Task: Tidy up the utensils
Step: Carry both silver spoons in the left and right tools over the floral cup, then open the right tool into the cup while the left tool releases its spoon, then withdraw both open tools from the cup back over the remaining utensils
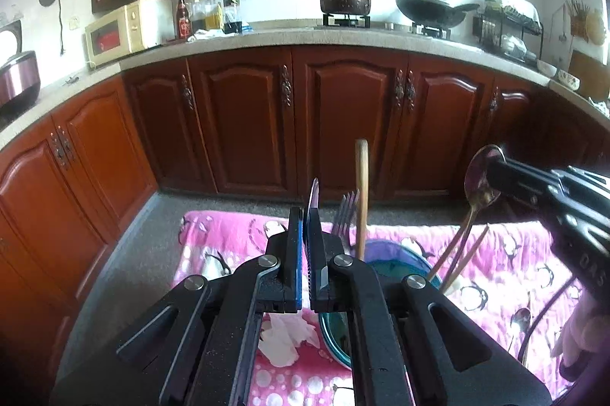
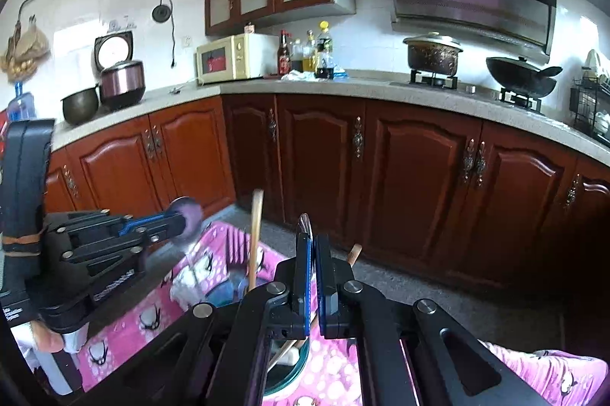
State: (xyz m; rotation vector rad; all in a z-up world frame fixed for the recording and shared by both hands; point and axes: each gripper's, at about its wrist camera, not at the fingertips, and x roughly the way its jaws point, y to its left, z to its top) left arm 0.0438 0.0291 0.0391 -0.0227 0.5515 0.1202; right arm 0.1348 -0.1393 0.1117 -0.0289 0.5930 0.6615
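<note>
My left gripper (image 1: pixel 308 215) is shut on a metal spoon (image 1: pixel 312 192) seen edge-on; from the right wrist view that gripper (image 2: pixel 183 219) pinches the spoon's bowl (image 2: pixel 188 215). My right gripper (image 2: pixel 312 246) is shut on a second spoon (image 2: pixel 305 223); in the left wrist view it (image 1: pixel 495 169) grips the bowl of a gold-handled spoon (image 1: pixel 481 177). Both spoons hang over a teal bowl (image 1: pixel 400 261) that holds a fork (image 1: pixel 347 207), a wooden handle (image 1: pixel 362 192) and chopsticks (image 1: pixel 467 257).
The bowl stands on a pink penguin-print cloth (image 1: pixel 228 238). Another spoon (image 1: pixel 520 322) lies on the cloth at the right. White tissue (image 1: pixel 286 337) lies beneath the left gripper. Red-brown cabinets (image 1: pixel 343 116) and a countertop with pots stand behind.
</note>
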